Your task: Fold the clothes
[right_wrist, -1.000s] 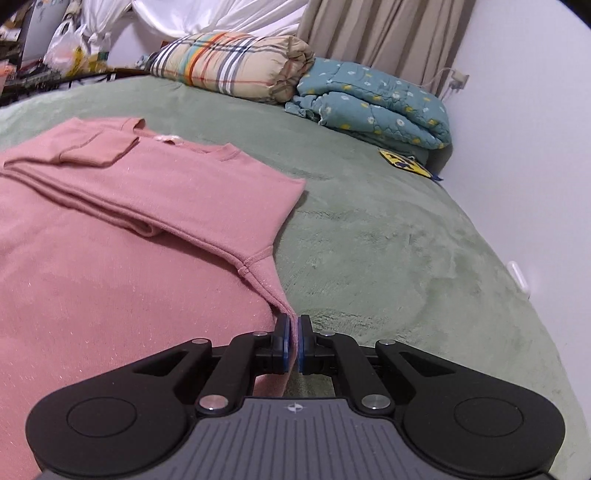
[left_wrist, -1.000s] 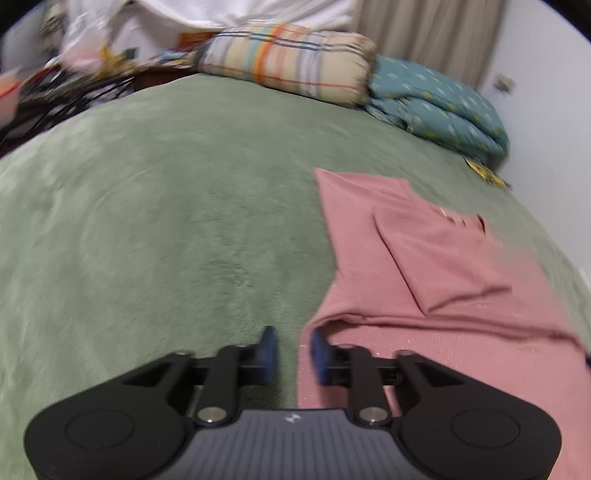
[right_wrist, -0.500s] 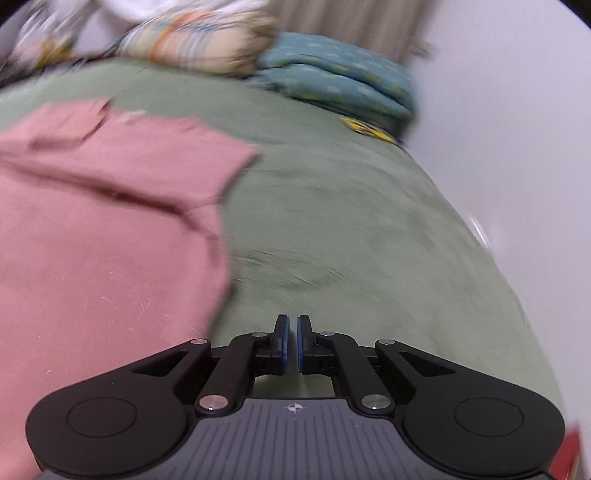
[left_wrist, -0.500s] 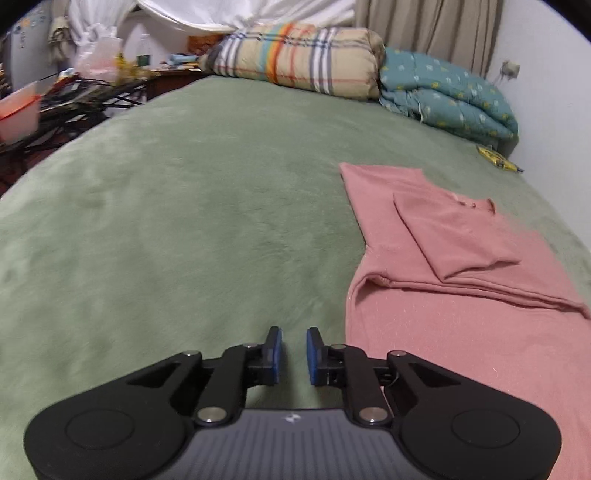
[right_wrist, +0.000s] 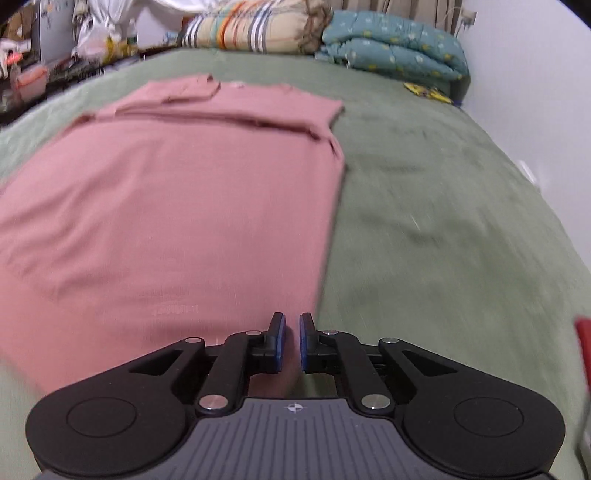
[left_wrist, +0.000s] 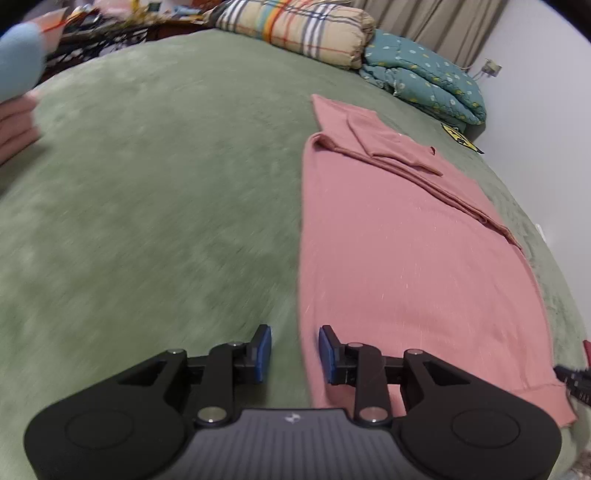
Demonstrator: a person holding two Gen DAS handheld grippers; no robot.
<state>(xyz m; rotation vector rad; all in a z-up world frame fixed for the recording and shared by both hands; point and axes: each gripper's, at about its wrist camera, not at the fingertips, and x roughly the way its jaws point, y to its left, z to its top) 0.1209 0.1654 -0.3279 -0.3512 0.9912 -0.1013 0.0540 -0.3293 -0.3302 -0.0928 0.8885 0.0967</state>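
Observation:
A pink shirt (left_wrist: 406, 251) lies flat on the green bed cover (left_wrist: 147, 203), sleeves folded in across its far end. My left gripper (left_wrist: 294, 352) is open and empty, with the shirt's near left edge between its fingers. In the right wrist view the shirt (right_wrist: 166, 192) fills the left half. My right gripper (right_wrist: 291, 341) is slightly open and empty over the shirt's near right edge. The tip of the other gripper (left_wrist: 574, 380) shows at the right by the shirt's near corner.
A plaid rolled quilt (left_wrist: 295, 27) and a teal quilt (left_wrist: 424, 85) lie at the bed's far end. A yellow packet (left_wrist: 461, 138) lies by the wall. Folded pink cloth (left_wrist: 14, 129) sits at the far left. Clutter (right_wrist: 55, 55) lines the left bedside.
Both grippers pulled back from the sleeve area to the shirt's near edge. The right gripper let go of the shirt's side and opened a little. The left gripper opened wider.

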